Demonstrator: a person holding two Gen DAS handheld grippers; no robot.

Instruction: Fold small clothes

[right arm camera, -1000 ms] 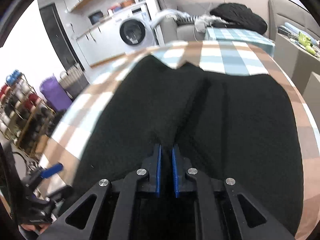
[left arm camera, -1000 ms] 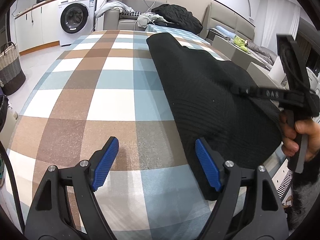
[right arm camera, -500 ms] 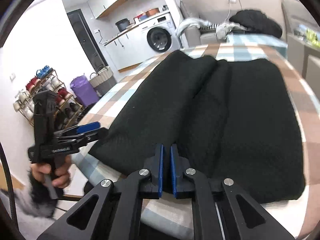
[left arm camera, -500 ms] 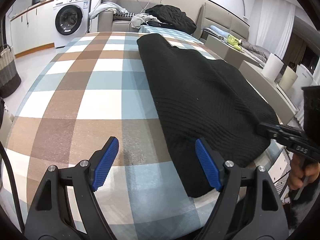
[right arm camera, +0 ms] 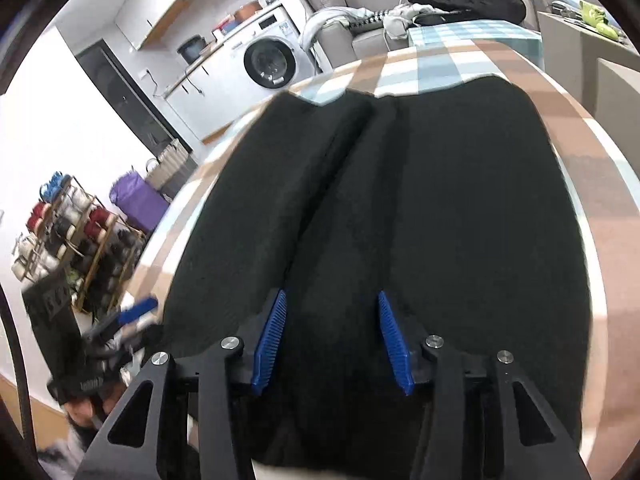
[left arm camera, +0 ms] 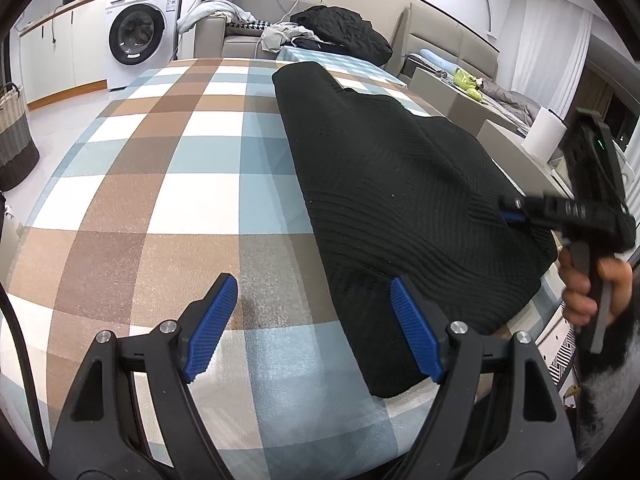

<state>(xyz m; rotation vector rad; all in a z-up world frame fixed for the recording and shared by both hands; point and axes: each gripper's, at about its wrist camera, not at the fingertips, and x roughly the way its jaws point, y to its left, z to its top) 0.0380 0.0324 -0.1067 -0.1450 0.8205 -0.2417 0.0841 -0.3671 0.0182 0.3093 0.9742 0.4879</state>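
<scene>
A black knit garment (left arm camera: 400,184) lies folded lengthwise on the right half of the checked tablecloth (left arm camera: 160,200), with a crease down its middle (right arm camera: 340,184). My left gripper (left arm camera: 314,320) is open near the table's front edge. Its right pad (left arm camera: 416,332) is at the garment's near left corner and its left pad (left arm camera: 212,320) is over bare cloth. My right gripper (right arm camera: 332,332) hovers over the garment's near end by the crease. Its jaws are opening, the knit lies below them and the pads do not press on it. In the left wrist view a hand holds that right gripper (left arm camera: 516,210) at the garment's right edge.
A washing machine (left arm camera: 136,36) and a sofa piled with clothes (left arm camera: 340,32) stand beyond the table's far end. A woven basket (left arm camera: 16,136) is on the floor at left. A paper roll (left arm camera: 546,132) sits to the right, and a shelf rack (right arm camera: 76,232) stands beside the table.
My right gripper's jaws, shut before, now stand apart, and it has pushed in over the garment's near end. The left gripper has stayed put and open.
</scene>
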